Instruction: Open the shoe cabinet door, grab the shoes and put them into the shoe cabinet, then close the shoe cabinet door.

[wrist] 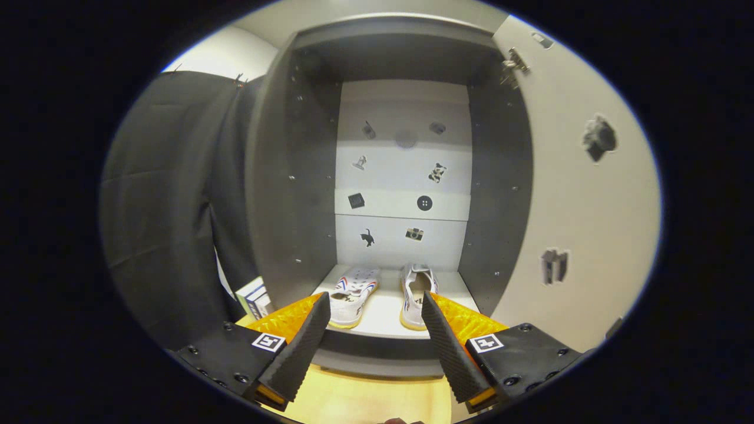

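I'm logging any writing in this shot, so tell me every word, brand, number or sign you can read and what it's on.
No text can be read.
Shoes in the shoe cabinet: coloured side stripes, any brand too small to tell.
Box beside the cabinet: print too blurred.
Stickers on the back wall and open door: pictures, not words.
Square coded markers on the open tongs: patterns, not letters.

The tool [375, 306] has two ribbed, wedge-shaped fingers on screw-studded black mounts bearing square black-and-white markers.
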Demonstrator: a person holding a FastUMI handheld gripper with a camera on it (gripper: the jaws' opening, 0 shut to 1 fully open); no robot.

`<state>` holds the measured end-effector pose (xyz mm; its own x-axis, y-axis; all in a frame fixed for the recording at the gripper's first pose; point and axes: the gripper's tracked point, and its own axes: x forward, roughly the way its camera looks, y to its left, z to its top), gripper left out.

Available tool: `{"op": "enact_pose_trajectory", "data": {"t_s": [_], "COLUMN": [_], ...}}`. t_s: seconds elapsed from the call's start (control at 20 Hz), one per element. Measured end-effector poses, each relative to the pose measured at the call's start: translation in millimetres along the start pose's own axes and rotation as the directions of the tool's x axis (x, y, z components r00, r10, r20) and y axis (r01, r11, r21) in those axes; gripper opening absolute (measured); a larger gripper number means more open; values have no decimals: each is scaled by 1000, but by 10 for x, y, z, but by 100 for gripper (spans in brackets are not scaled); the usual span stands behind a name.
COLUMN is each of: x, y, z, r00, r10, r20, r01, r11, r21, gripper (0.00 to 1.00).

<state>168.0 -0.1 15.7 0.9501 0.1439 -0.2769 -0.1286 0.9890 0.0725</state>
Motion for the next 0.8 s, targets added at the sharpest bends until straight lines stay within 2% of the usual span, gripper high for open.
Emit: {"op": "enact_pose_trajectory", "data": {"t_s": [0.15, 0.4, 0.6, 0.7, 0.8], "x": [-456, -1291, -2120, -2404, -2631], "y": [124, 154, 239, 39, -176], "z": [-145, -503, -782, -863, -973], "r00": [999, 997, 989, 989, 994], "r10": [42, 40, 99, 62, 21], "r20": [31, 64, 112, 136, 111], "r01": [-43, -38, -101, -58, -16], "r11": [999, 999, 995, 998, 999], "r21": [15, -20, 14, -37, -41], "gripper": [98, 98, 98, 98, 98]}}
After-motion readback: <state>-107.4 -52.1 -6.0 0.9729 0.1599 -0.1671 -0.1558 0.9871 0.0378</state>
